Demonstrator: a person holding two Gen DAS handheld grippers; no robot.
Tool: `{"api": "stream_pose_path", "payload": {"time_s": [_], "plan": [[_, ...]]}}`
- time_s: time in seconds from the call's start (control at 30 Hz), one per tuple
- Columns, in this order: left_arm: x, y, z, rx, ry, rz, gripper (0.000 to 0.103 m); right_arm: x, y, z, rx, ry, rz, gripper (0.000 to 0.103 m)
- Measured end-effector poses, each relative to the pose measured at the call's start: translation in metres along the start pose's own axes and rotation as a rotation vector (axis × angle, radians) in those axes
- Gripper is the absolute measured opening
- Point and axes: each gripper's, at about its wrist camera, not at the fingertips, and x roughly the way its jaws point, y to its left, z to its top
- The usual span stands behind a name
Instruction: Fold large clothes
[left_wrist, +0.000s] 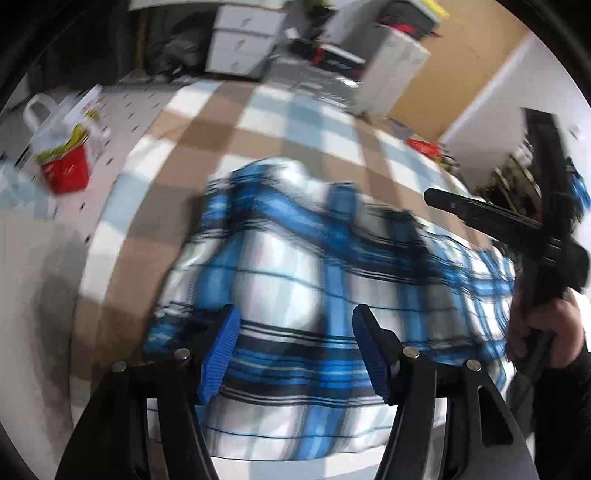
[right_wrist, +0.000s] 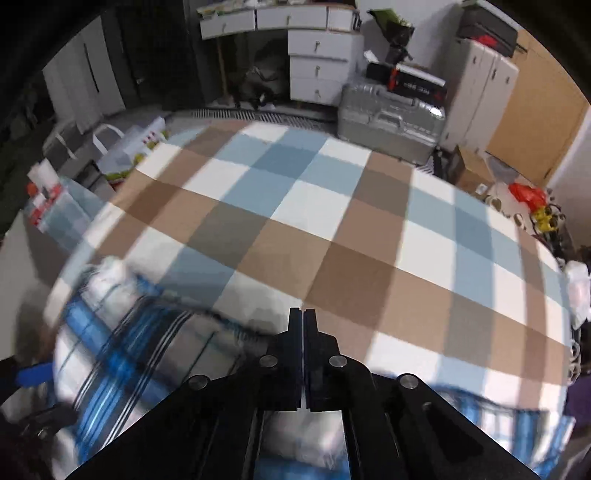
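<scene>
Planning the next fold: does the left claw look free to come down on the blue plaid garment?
Probably yes. The left claw is open above the blue plaid garment, nothing between; the right claw is off to the side.

Left gripper (left_wrist: 295, 347): jaws apart, angled down. Right gripper (right_wrist: 303, 321): jaws together, angled down, hand (left_wrist: 550, 332) on grip.

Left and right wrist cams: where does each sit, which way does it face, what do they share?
Left wrist: on the left gripper, angled down at the blue plaid shirt; its open blue pads show, plus the right gripper and the hand holding it.
Right wrist: on the right gripper, jaws together, angled down across the checked bedspread toward the white drawers.
Shared: shirt, bedspread, drawers.
</scene>
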Motion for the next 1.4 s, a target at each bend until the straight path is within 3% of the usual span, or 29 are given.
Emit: {"api": "stream_pose_path", "payload": {"time_s": [0.03, 0.1, 0.13, 0.17, 0.23, 0.3, 0.4, 0.43, 0.47, 0.5, 0.53, 0.6, 0.63, 0.73, 0.87, 0.97, 1.03, 1.07, 1.17, 1.23, 1.3, 1.33, 1.4], "plan": [[-0.001, -0.01, -0.002, 0.042, 0.007, -0.017, 0.058, -0.023, -0.005, -0.01, 0.02, -0.021, 0.031, 0.016], [0.001, -0.03, -0.009, 0.127, 0.022, -0.048, 0.058, -0.055, -0.012, -0.031, 0.063, -0.038, 0.079, 0.057], [0.008, -0.042, -0.016, 0.185, 0.048, -0.047, 0.058, -0.072, -0.013, -0.046, 0.069, -0.056, 0.096, 0.061], [0.013, -0.047, -0.019, 0.212, 0.069, -0.031, 0.058, -0.081, -0.011, -0.056, 0.066, -0.064, 0.094, 0.062], [0.038, -0.056, -0.029, 0.28, 0.137, 0.082, 0.058, -0.09, -0.005, -0.083, 0.046, -0.039, 0.077, 0.062], [0.057, -0.054, -0.038, 0.306, 0.184, 0.135, 0.059, -0.077, 0.004, -0.107, 0.01, 0.029, 0.024, 0.062], [0.053, -0.051, -0.04, 0.328, 0.13, 0.148, 0.065, -0.023, 0.013, -0.14, -0.07, 0.179, -0.116, 0.06], [0.052, -0.048, -0.04, 0.32, 0.125, 0.166, 0.065, -0.023, 0.007, -0.146, -0.04, 0.107, -0.097, 0.061], [0.051, -0.046, -0.041, 0.321, 0.123, 0.171, 0.065, -0.023, 0.002, -0.147, -0.021, 0.092, -0.096, 0.07], [0.048, -0.044, -0.042, 0.33, 0.117, 0.176, 0.065, -0.018, -0.004, -0.146, 0.006, 0.123, -0.076, 0.07], [0.046, -0.044, -0.044, 0.336, 0.116, 0.19, 0.065, -0.021, -0.011, -0.145, 0.057, 0.118, -0.058, 0.069], [0.038, -0.044, -0.048, 0.342, 0.11, 0.236, 0.065, -0.038, -0.018, -0.148, 0.139, 0.079, -0.043, 0.055], [0.032, -0.046, -0.049, 0.343, 0.098, 0.239, 0.065, -0.047, -0.018, -0.15, 0.151, 0.055, -0.023, 0.055], [0.012, -0.052, -0.053, 0.348, 0.049, 0.141, 0.065, -0.077, -0.003, -0.162, 0.139, -0.024, 0.003, 0.055], [0.015, -0.056, -0.058, 0.338, 0.074, 0.059, 0.065, -0.084, 0.019, -0.187, 0.113, -0.078, -0.057, 0.06], [0.041, -0.058, -0.065, 0.428, 0.093, 0.212, 0.067, -0.044, 0.018, -0.197, 0.144, 0.022, -0.096, 0.061], [0.04, -0.052, -0.063, 0.405, 0.076, 0.198, 0.07, -0.036, 0.019, -0.202, 0.116, -0.022, -0.117, 0.062], [0.04, -0.047, -0.06, 0.381, 0.084, 0.19, 0.07, -0.035, 0.02, -0.2, 0.103, 0.0, -0.124, 0.063], [0.032, -0.04, -0.055, 0.336, 0.084, 0.23, 0.07, -0.059, 0.006, -0.204, 0.186, -0.076, -0.047, 0.061], [0.016, -0.041, -0.052, 0.294, 0.051, 0.192, 0.07, -0.085, -0.009, -0.211, 0.247, -0.168, -0.069, 0.063], [-0.002, -0.046, -0.054, 0.253, 0.015, 0.075, 0.07, -0.098, -0.022, -0.214, 0.28, -0.223, -0.148, 0.065], [-0.009, -0.052, -0.055, 0.243, 0.011, -0.011, 0.07, -0.099, -0.032, -0.218, 0.303, -0.225, -0.209, 0.067], [-0.007, -0.07, -0.063, 0.275, 0.044, -0.101, 0.07, -0.091, -0.048, -0.221, 0.33, -0.179, -0.238, 0.069]]}}
